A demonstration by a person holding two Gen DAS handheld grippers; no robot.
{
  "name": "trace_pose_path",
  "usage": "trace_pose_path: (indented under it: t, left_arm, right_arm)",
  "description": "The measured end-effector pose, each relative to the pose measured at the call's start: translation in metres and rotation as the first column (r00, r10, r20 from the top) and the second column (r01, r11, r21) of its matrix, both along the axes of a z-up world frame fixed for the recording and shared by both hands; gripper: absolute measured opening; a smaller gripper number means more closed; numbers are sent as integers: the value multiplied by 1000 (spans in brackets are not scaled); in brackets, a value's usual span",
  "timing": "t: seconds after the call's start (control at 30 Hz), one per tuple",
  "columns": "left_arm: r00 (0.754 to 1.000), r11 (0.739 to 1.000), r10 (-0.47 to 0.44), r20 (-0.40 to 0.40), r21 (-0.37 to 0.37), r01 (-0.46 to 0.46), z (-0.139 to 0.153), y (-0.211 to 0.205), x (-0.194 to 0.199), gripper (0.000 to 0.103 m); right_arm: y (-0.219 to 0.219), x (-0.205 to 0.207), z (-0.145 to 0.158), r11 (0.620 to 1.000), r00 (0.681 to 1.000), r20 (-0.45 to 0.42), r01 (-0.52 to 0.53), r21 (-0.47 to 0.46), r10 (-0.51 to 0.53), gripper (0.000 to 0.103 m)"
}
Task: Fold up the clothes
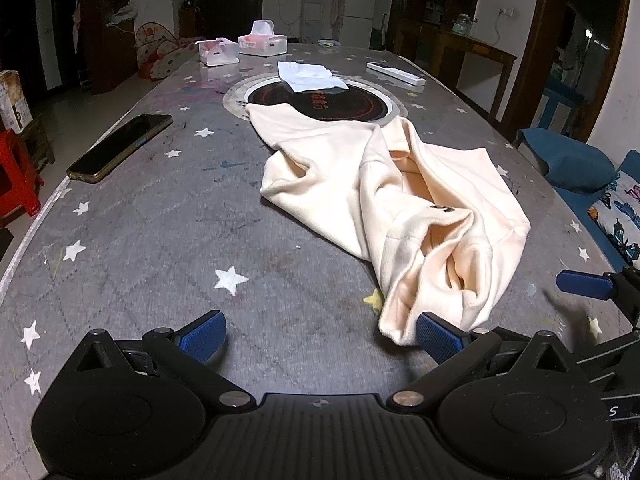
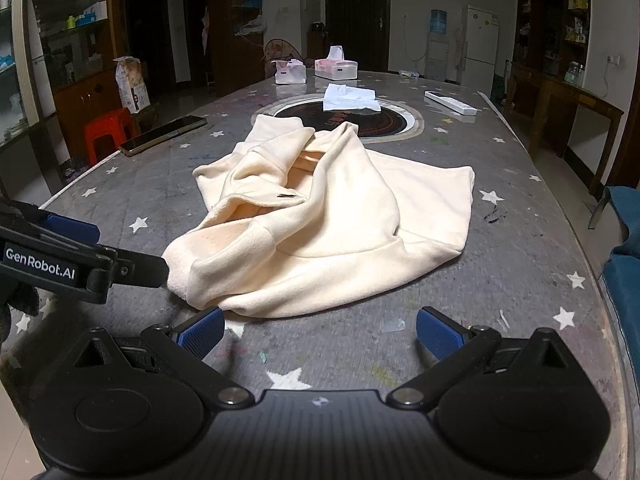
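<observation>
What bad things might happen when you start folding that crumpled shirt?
Two, probably. The cream garment lies bunched in thick overlapping folds, so the open left tool at its near corner may pinch several layers at once and fold it crooked. Its far end lies over the round black plate beside a white cloth, so spreading the garment could drag that cloth along.

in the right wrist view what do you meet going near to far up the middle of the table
right gripper → crumpled cream fleece garment → round black hotplate inset → folded white cloth → white tissue box
</observation>
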State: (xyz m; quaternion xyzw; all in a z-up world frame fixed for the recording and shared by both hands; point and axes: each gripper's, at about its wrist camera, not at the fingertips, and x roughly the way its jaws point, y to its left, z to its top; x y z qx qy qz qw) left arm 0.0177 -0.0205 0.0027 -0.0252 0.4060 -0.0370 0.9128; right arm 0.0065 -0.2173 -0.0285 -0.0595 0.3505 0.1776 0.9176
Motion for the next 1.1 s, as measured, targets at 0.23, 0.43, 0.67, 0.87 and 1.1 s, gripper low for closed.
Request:
trace_pose_path:
  t: [0.23, 0.43, 0.67, 0.87, 1.1]
  left_arm:
    - [1000, 1000, 3, 8, 5, -3, 3, 3, 8, 103]
    - [999, 1000, 18, 35, 12, -19, 12, 10, 16, 103]
    - [998, 1000, 27, 61, 3, -27, 20, 13, 28, 103]
    - [996, 1000, 4, 87, -3, -4, 26, 6, 44, 102]
    - [992, 999, -52, 111, -8, 53, 28, -8, 71, 85]
  right_arm:
    - [-1, 5, 2, 1000, 1000, 1, -5, 6, 5, 103]
    - [-2, 10, 6, 1000, 1000, 5, -8, 11, 8, 103]
    - [-1, 19, 12, 1000, 1000, 17, -14, 16, 13, 103]
    - [-2, 33, 18, 1000, 1000, 20, -10, 19, 9, 96]
    - [-6, 55, 23, 998, 1000, -2, 0, 55, 0, 78]
